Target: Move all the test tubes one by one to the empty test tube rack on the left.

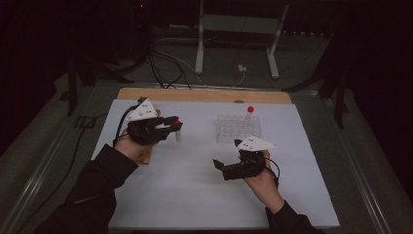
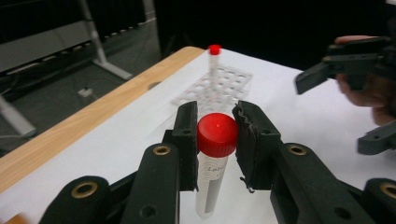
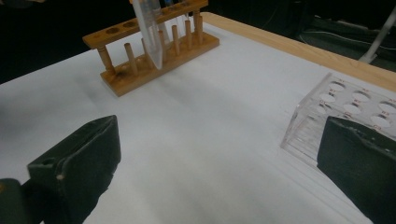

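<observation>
At a white-covered table (image 1: 195, 195), a person works two hand-held grippers over a set of laboratory tubes. The left gripper (image 2: 215, 140), held above the left side of the table, has its two black jaws clamped on the red cap (image 2: 217, 134) of a clear tube (image 2: 211, 184), which hangs upright below the jaws, clear of the tabletop. In the high view the left gripper (image 1: 171, 124) sits just right of a wooden rack (image 1: 145, 155), which lies mostly hidden under the hand at the table's left edge. The right gripper view shows that wooden rack (image 3: 154, 51) at the far left, with the held tube's tapered lower end (image 3: 150, 32) hanging in front of it.

The right gripper (image 1: 219, 165) rests low over the near-centre of the table, its jaws spread wide with nothing between them; in the right gripper view its two jaws stand well apart at either side, with bare white surface between.

A clear plastic rack (image 1: 237, 128) stands right of centre, toward the far side of the table, between the two grippers in depth and just beyond the right one. One red-capped tube (image 1: 249, 113) stands upright in its far right corner. A strip of bare wood (image 1: 204, 95) shows along the table's far edge.
</observation>
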